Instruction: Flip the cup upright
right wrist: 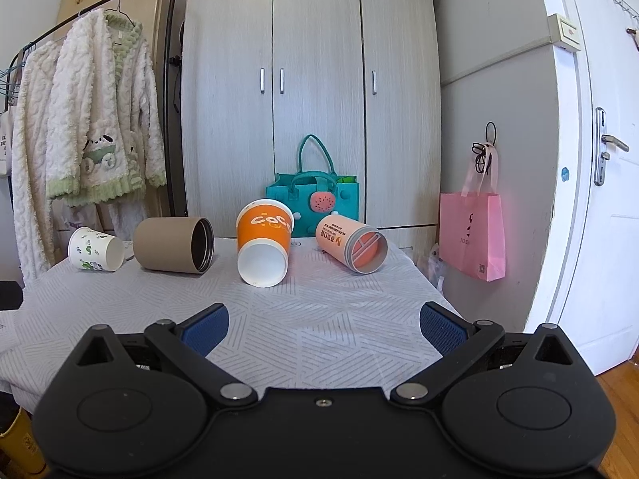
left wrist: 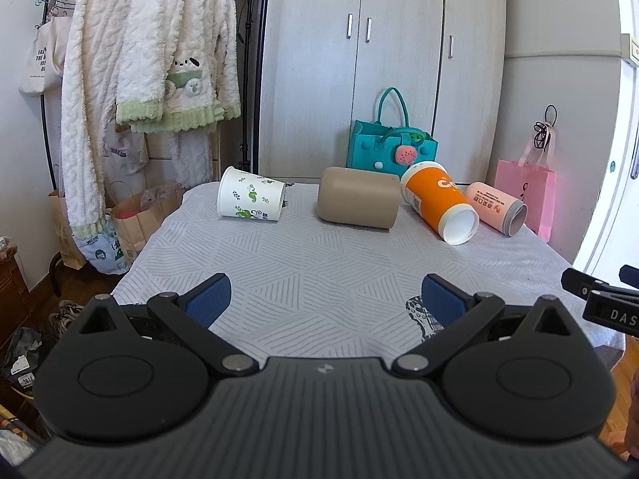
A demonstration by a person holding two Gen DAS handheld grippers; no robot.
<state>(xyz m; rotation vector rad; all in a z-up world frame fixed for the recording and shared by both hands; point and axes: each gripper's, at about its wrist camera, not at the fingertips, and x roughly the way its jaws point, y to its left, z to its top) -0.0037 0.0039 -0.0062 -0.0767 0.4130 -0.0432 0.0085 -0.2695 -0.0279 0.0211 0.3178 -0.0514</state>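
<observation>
Several cups lie on their sides at the far end of the table: a white leaf-print paper cup (left wrist: 251,199) (right wrist: 96,254), a tan cylinder cup (left wrist: 358,202) (right wrist: 172,250), an orange cup (left wrist: 438,207) (right wrist: 263,242) with its mouth toward me, and a pink cup (left wrist: 497,207) (right wrist: 351,243). My left gripper (left wrist: 325,299) is open and empty over the near table. My right gripper (right wrist: 324,328) is open and empty, also near the front edge; part of it shows at the right of the left wrist view (left wrist: 599,295).
The table wears a grey patterned cloth (left wrist: 319,263). A teal felt bag (left wrist: 389,147) stands behind the cups against the wardrobe (right wrist: 311,80). A pink paper bag (right wrist: 473,235) hangs at the right. Robes on a rack (left wrist: 139,80) and paper bags stand at the left.
</observation>
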